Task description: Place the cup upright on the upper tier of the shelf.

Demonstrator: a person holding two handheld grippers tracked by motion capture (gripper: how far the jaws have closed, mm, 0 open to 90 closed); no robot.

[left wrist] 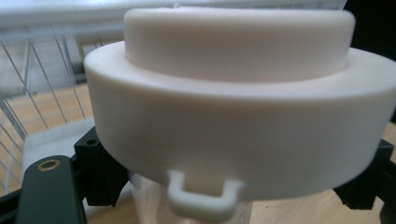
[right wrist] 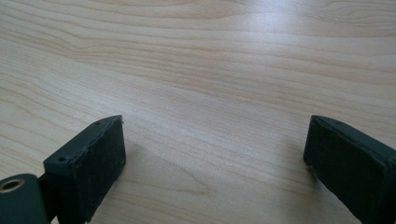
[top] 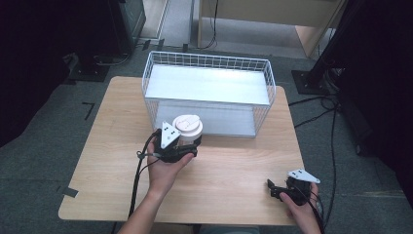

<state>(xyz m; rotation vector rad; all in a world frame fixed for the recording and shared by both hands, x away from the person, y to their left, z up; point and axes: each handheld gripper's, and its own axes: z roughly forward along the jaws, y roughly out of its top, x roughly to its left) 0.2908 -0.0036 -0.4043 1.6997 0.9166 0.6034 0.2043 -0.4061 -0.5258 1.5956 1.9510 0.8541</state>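
Your left tool [top: 187, 145] has the cup [top: 187, 126]: its jaws are closed on the clear body just under the wide white lid [left wrist: 238, 116], which the left gripper view shows looming close with its small tab hanging toward the camera. So the grasp is done. From the high view the cup sits just in front of the wire basket [top: 265, 100], near its lower left corner, and I cannot tell for sure whether its base has left the desk [top: 234, 170] yet.

What seems left is the carry. The basket has an upper shelf and a lower level, both bare, and the cup looks bound for one of them; which one I cannot say. You would have to lift it, move it past the wire front or over the rim, set it down upright and let go.

Your right tool [top: 278, 191] waits at the near right corner of the desk, jaws wide with nothing between them, bare wood beneath.
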